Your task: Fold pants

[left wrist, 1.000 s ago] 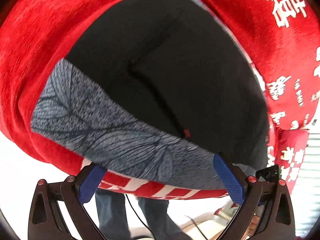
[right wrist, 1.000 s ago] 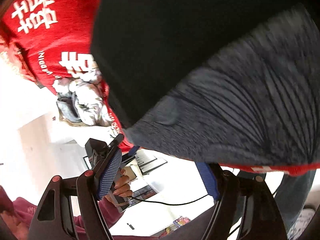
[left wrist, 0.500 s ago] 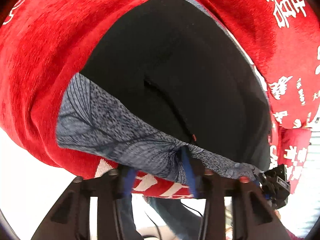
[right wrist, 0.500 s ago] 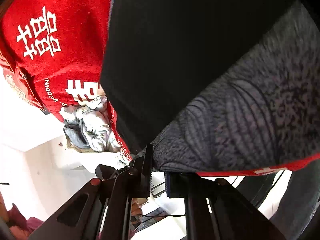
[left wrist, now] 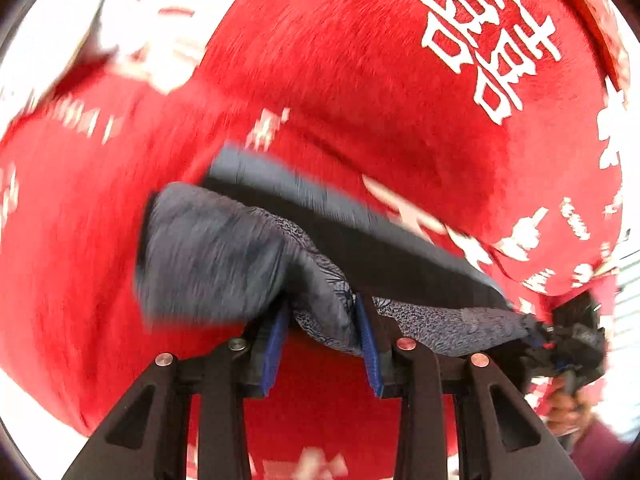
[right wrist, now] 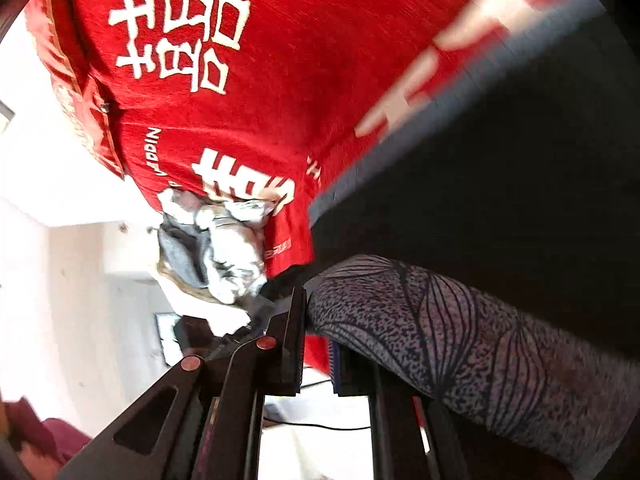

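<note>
The pants (left wrist: 224,256), dark with a grey leaf-patterned band, are being held up by that band just above a red bedspread (left wrist: 360,80) printed with white characters. The band is being pinched in the nearly closed left gripper (left wrist: 320,336), a fold of cloth bunched between its blue pads, and its far corner is being clamped in the right gripper (right wrist: 316,344), whose jaws are nearly together. Slipping is being risked, judging by the shallow bite on thin bunched fabric. A crumpled grey garment (right wrist: 216,248) is lying at the bed's edge, and pale walls are being glimpsed beyond.
</note>
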